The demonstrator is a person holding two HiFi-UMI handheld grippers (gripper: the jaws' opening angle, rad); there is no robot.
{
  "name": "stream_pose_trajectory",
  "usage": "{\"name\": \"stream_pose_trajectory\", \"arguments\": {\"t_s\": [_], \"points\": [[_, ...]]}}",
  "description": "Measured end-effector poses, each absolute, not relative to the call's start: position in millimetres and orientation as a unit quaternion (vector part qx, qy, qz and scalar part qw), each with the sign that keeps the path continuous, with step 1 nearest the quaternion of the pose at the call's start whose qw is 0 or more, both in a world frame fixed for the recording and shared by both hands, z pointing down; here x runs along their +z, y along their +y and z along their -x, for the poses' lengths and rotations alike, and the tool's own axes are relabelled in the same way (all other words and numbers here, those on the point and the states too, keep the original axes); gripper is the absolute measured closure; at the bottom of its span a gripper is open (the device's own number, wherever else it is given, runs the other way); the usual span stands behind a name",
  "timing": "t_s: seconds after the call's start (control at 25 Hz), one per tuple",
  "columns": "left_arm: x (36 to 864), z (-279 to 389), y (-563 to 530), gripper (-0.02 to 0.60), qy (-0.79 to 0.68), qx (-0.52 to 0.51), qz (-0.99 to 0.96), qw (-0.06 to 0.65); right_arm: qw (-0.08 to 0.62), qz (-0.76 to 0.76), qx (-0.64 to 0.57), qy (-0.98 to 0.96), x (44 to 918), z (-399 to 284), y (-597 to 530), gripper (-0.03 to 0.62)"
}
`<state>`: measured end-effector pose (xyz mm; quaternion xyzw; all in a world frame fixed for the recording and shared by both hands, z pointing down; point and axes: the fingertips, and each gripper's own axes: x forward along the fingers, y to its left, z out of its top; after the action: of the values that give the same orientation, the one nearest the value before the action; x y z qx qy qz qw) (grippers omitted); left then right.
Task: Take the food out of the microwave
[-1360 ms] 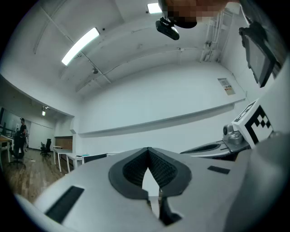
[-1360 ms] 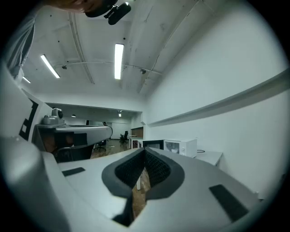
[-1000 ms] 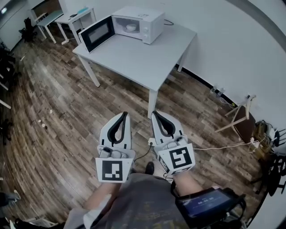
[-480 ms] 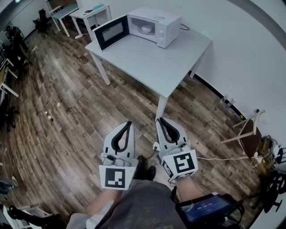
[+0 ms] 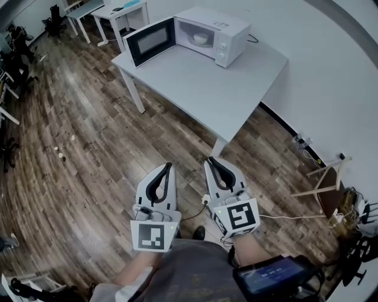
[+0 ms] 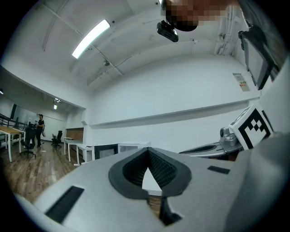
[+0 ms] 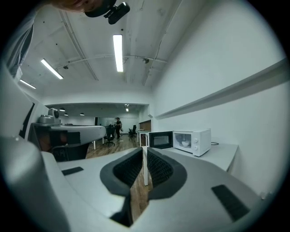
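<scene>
A white microwave (image 5: pixel 211 30) stands at the far end of a grey table (image 5: pixel 224 94), its dark door (image 5: pixel 149 41) swung open to the left. A white bowl (image 5: pixel 201 39) sits inside the cavity. Both grippers are held low in front of the person, over the wooden floor and well short of the table. The left gripper (image 5: pixel 168 167) is shut and holds nothing. The right gripper (image 5: pixel 211 160) is shut too, with only a thin slit between its pads. In the right gripper view the microwave (image 7: pixel 194 140) and bowl (image 7: pixel 185 143) show ahead to the right.
White desks (image 5: pixel 109 13) and office chairs stand at the back left. A power strip with cables (image 5: pixel 301 141) and a wooden stand (image 5: pixel 322 177) are by the wall at the right. A person (image 7: pixel 118 126) stands far down the room.
The person has stepped toward the table, so the microwave and table sit nearer and further right in the head view. Both grippers moved forward together and stayed shut.
</scene>
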<state>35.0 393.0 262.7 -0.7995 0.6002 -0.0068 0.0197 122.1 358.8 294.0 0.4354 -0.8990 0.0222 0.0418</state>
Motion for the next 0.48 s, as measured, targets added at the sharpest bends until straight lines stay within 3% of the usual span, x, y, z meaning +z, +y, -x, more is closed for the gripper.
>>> {"name": "stream_pose_trajectory", "arguments": {"t_s": [0.48], "points": [[269.7,52.8,255.4,0.575,0.549,-0.004,0.835,0.045,0.039,-0.467,0.006,-0.883,292.8,-18.8,207.7,0.557]]}}
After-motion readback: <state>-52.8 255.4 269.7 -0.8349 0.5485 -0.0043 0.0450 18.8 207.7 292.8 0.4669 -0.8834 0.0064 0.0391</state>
